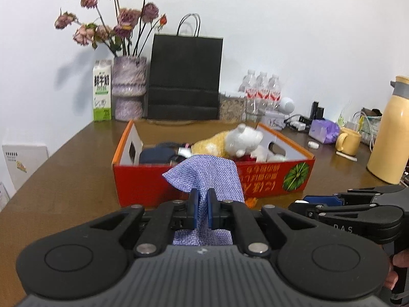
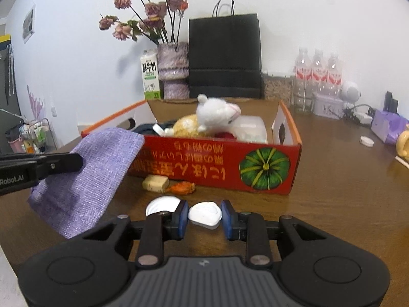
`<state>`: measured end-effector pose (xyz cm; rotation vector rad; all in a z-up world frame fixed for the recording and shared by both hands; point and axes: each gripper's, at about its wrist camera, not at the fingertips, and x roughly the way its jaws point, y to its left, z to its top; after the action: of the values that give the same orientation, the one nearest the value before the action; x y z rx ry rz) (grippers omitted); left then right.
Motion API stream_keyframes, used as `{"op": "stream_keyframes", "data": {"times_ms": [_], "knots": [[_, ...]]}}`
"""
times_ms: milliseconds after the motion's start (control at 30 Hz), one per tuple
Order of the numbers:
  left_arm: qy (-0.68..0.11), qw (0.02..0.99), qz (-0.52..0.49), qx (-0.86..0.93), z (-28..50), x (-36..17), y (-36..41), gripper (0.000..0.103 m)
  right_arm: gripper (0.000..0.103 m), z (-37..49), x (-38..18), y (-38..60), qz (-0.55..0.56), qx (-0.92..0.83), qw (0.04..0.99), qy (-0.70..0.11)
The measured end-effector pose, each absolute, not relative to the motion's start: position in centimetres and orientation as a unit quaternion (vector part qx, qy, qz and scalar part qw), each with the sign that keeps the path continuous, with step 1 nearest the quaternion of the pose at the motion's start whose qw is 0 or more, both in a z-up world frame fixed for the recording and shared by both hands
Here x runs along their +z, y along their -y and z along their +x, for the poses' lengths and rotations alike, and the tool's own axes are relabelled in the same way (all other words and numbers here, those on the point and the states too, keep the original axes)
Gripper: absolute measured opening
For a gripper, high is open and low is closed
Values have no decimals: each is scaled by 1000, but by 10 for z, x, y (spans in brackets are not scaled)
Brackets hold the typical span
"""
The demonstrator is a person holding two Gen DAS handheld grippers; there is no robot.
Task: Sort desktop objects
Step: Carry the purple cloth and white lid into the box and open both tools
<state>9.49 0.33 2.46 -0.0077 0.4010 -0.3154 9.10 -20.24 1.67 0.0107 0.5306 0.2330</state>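
Left gripper [image 1: 202,208] has its jaws clamped tight on a purple cloth [image 1: 207,176], the fabric bunched up between the blue pads and fanning out above them, lifted in front of the red box [image 1: 276,176] at the centre of the left wrist view. In the right wrist view that same cloth [image 2: 87,176] hangs at the left of the frame, draped low over the brown surface [image 2: 345,192], its upper corner overlapping the box's near left corner.

Right gripper [image 2: 204,216] sits low at the bottom centre of its view, jaws drawn in around a small white case [image 2: 204,215]; the pads stand just beside its two sides, though whether they actually press on it is hard to tell. Just left of it, partly behind the left pad, lies a round white lid [image 2: 162,204]. A little further up, close against the box front, rest a beige block [image 2: 156,183] and an orange carrot-shaped toy [image 2: 182,188], touching each other.

Inside the red box [image 2: 230,163], a white and yellow plush toy [image 2: 214,119] lies on top of darker items. Behind the box, at the top of the frame, stand a milk carton [image 2: 150,76], a vase of dried flowers [image 2: 173,69], a black paper bag [image 2: 225,56] and water bottles [image 2: 318,76].
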Motion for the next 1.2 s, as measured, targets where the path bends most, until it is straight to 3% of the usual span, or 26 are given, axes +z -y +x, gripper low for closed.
{"op": "stream_keyframes", "data": {"times_ms": [633, 1200], "knots": [[-119, 979, -22, -163, 161, 77, 11, 7, 26, 156, 72, 213, 9, 88, 978, -190], [-202, 969, -26, -137, 250, 25, 18, 7, 26, 228, 36, 239, 39, 88, 972, -215]]}}
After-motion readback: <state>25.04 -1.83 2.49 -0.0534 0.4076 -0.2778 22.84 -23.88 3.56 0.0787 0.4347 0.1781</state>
